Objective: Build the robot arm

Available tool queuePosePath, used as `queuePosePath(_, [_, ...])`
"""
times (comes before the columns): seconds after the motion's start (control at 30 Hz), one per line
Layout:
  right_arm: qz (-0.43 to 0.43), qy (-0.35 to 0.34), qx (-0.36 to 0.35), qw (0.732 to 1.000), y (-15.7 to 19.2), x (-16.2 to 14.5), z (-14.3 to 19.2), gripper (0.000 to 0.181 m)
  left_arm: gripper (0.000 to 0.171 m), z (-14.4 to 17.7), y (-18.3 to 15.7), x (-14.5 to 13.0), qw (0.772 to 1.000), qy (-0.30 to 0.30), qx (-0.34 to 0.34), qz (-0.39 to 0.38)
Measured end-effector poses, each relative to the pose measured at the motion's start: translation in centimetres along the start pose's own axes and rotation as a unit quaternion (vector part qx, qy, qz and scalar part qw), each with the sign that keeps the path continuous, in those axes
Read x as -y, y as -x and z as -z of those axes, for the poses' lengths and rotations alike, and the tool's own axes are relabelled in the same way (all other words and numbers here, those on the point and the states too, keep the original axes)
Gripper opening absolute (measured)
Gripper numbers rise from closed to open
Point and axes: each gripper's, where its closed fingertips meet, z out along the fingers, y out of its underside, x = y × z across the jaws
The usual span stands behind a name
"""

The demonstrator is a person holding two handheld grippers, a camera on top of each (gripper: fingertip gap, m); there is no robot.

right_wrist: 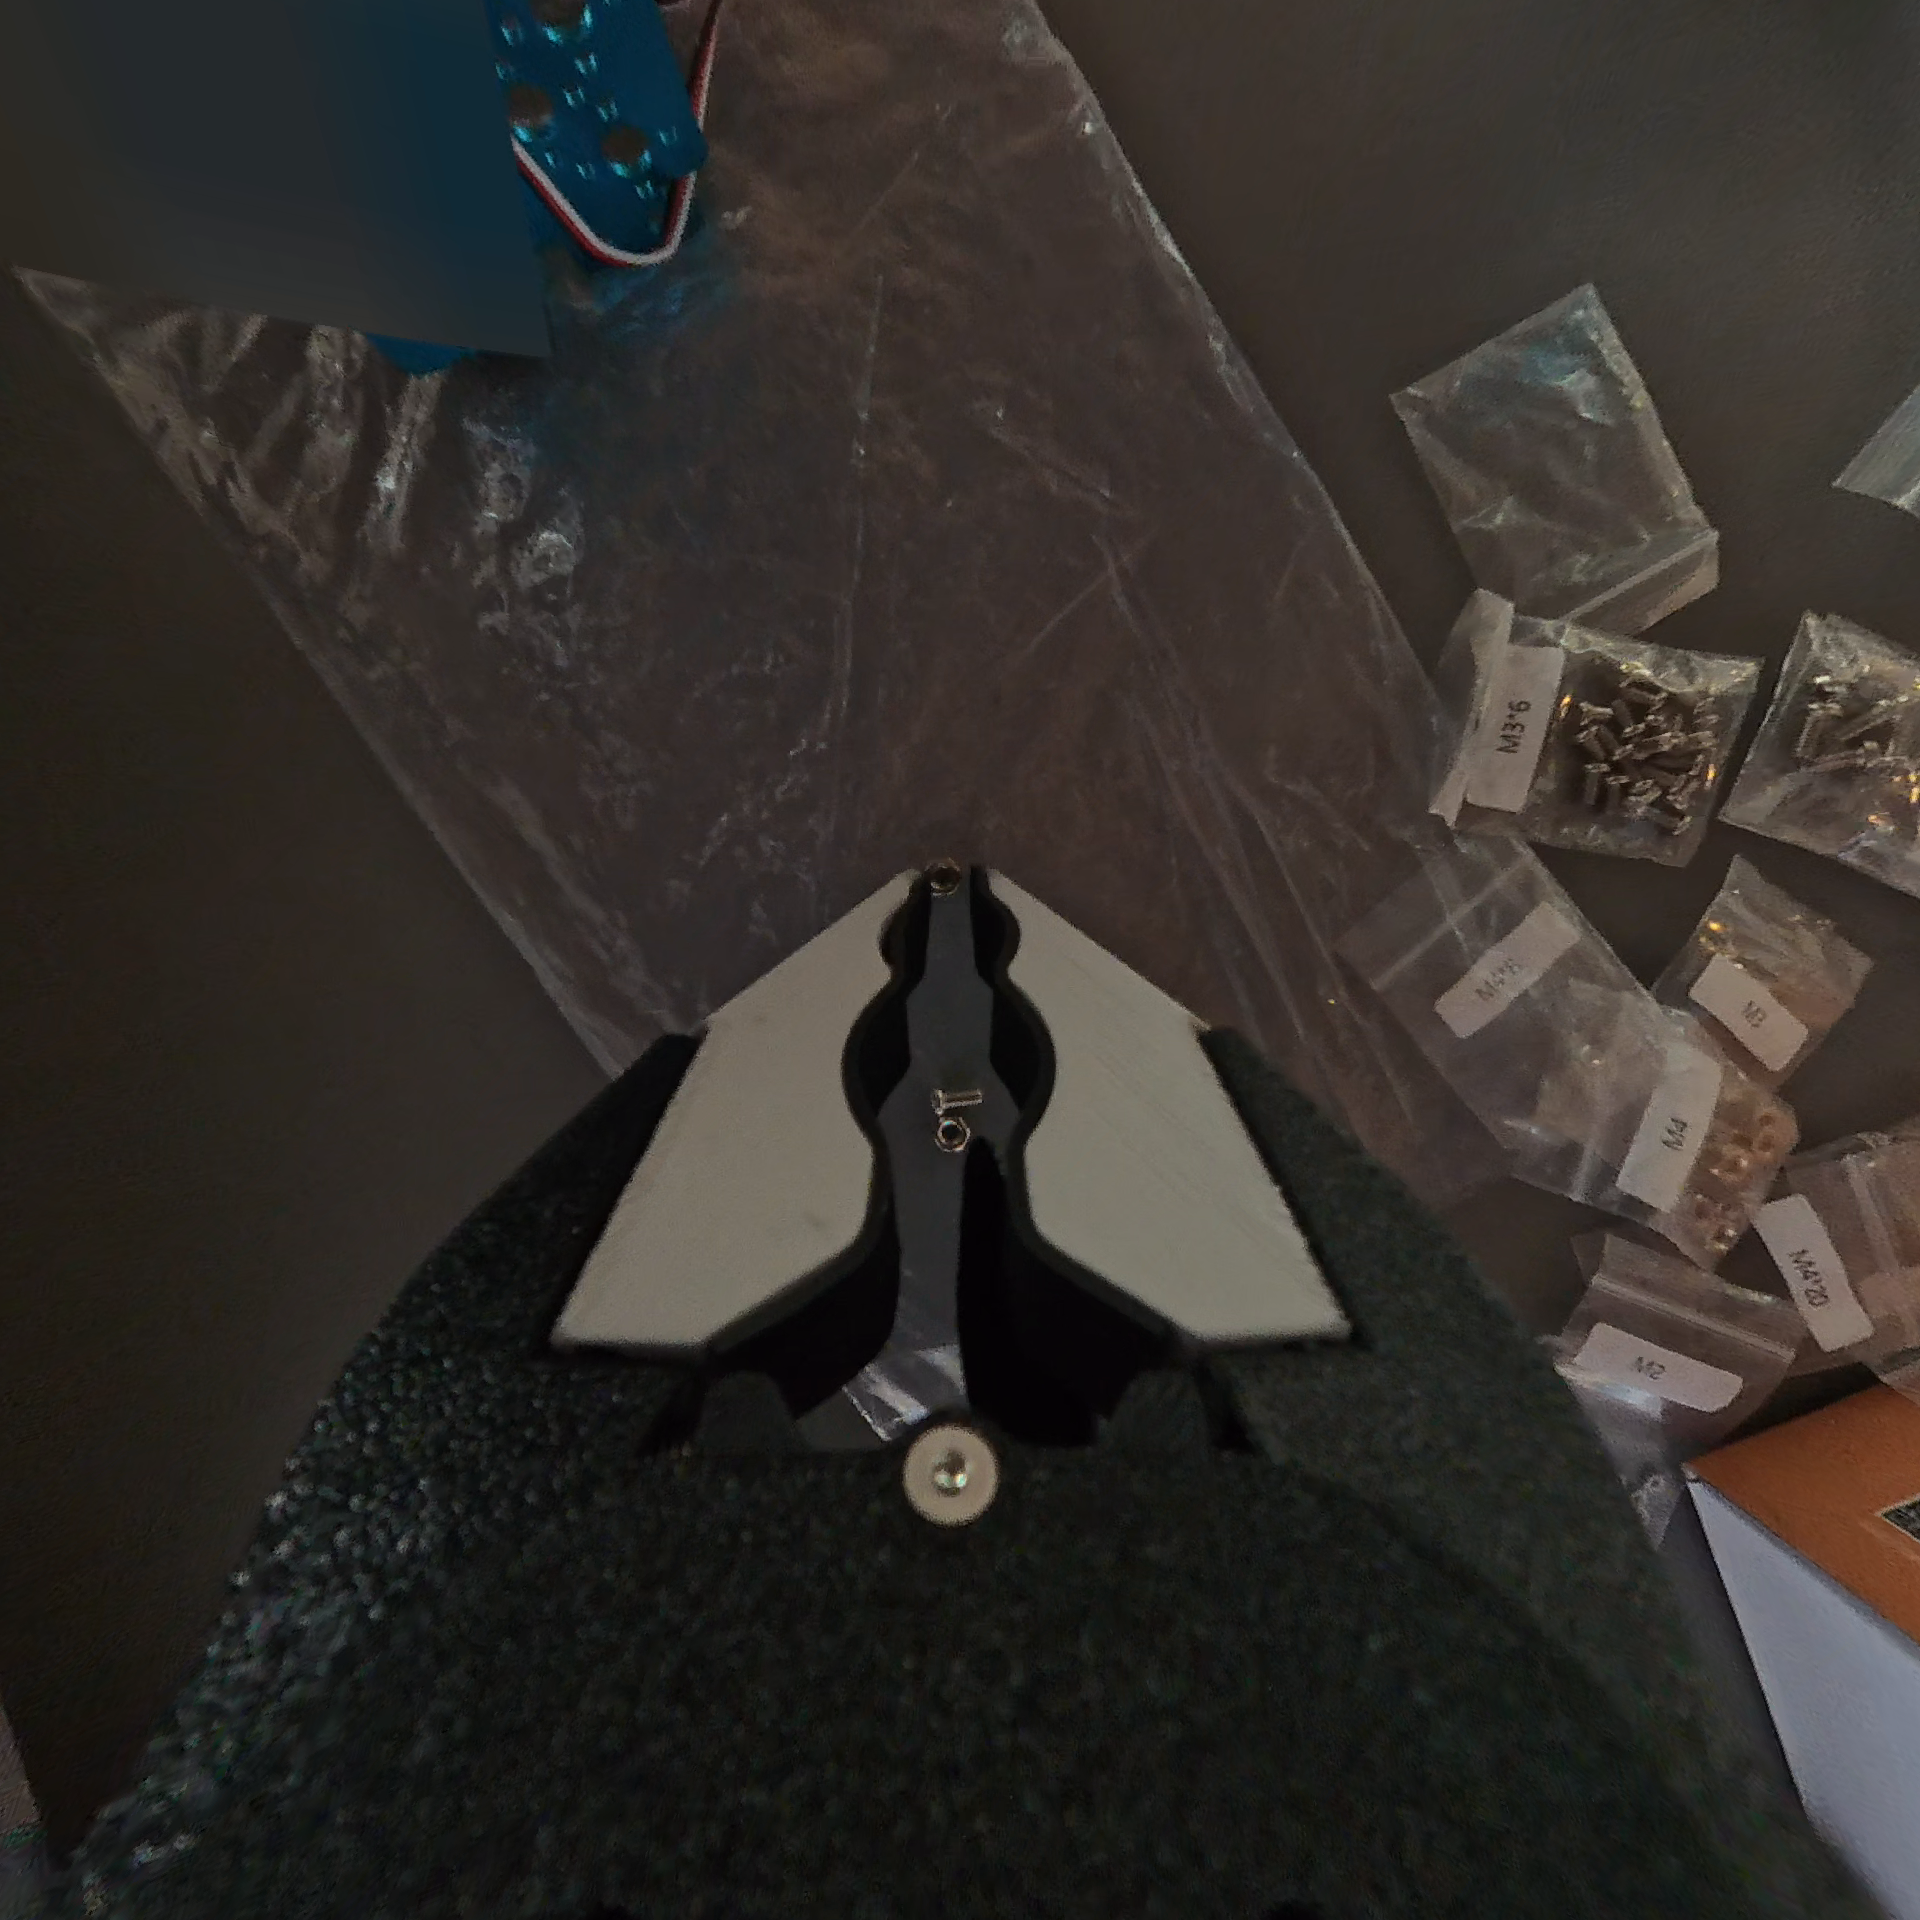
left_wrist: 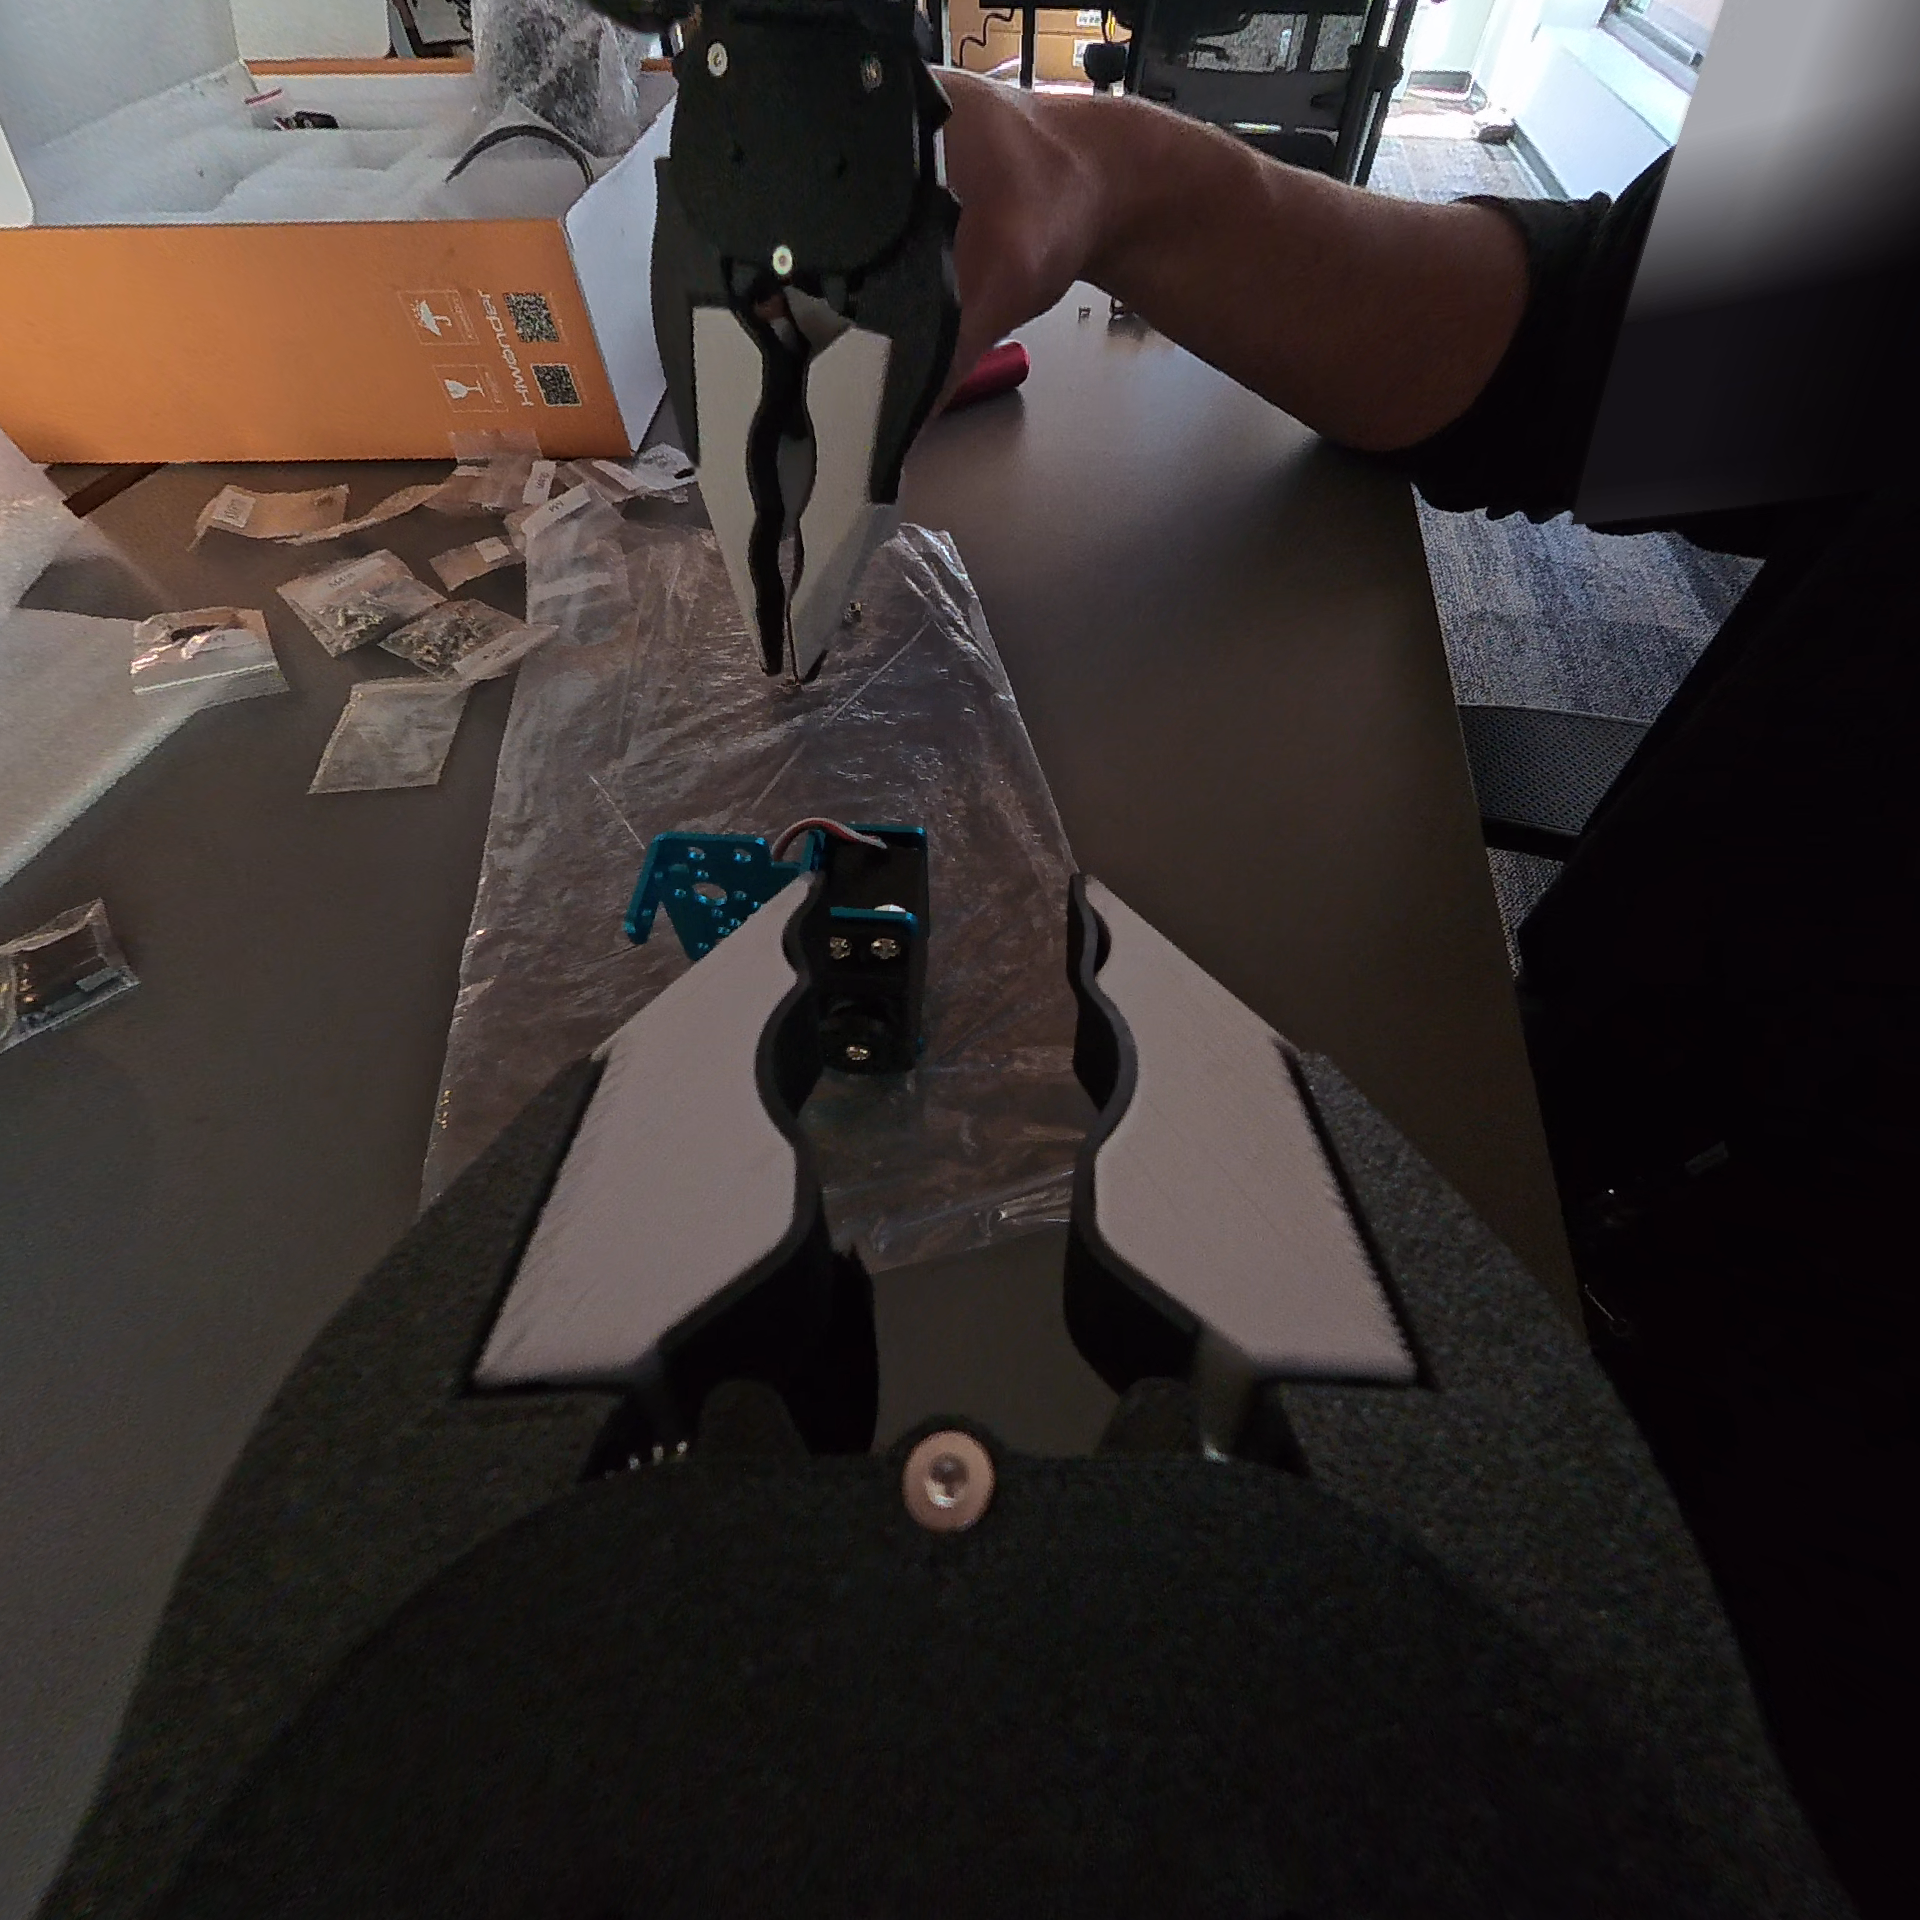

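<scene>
Jaws on the right gripper [right_wrist: 948, 896] are pinched almost together, with a tiny metal piece [right_wrist: 943, 880] caught at their very tips, down against the clear plastic sheet [right_wrist: 935, 582]. Whether the piece is off the sheet cannot be told. A loose screw [right_wrist: 958, 1096] and a nut [right_wrist: 948, 1135] lie on the sheet behind the tips, seen through the slit between the fingers.

The left gripper [left_wrist: 940, 894] stands wide and holds nothing. A black servo [left_wrist: 871, 997] in its blue bracket [left_wrist: 707, 894] lies on the sheet just ahead, nearer the left finger; the fingertip overlaps the bracket in the picture, but contact cannot be judged.

By my reading, a piece this small sits only on the tip edges, so the pinch wants steady, even pressure and a straight, slow movement; any twist could flick it out, and the crinkled sheet would hide it.

The left wrist view alone shows the right gripper from outside, pointing steeply down, the person's hand [left_wrist: 1023, 197] on it, an orange box [left_wrist: 281, 332], a red object [left_wrist: 992, 374] and the dark table [left_wrist: 1195, 623]. The right wrist view alone shows the pinched piece, the loose screw and nut, and the bags of hardware [right_wrist: 1600, 748] close up, beside the sheet
</scene>
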Motion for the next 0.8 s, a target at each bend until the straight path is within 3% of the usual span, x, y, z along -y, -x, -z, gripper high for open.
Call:
queuePosePath(0.33, [0.023, 0.035, -0.037, 0.998, 0.1, 0.0, -0.2, 0.003, 0.045, 0.3, 0.3, 0.3, 1.000, -0.004, 0.005, 0.007])
queuePosePath(0.53, [0.030, 0.015, -0.016, 0.999, 1.3, 1.2, -0.2, 0.007, 0.045, 0.3, 0.4, 0.4, 1.000, -0.007, 0.006, 0.009])
queuePosePath(0.8, [0.036, 0.091, 0.003, 0.995, 0.8, 0.9, -0.8, 0.007, 0.045, 0.3, 0.3, 0.4, 1.000, -0.006, 0.003, 0.009])
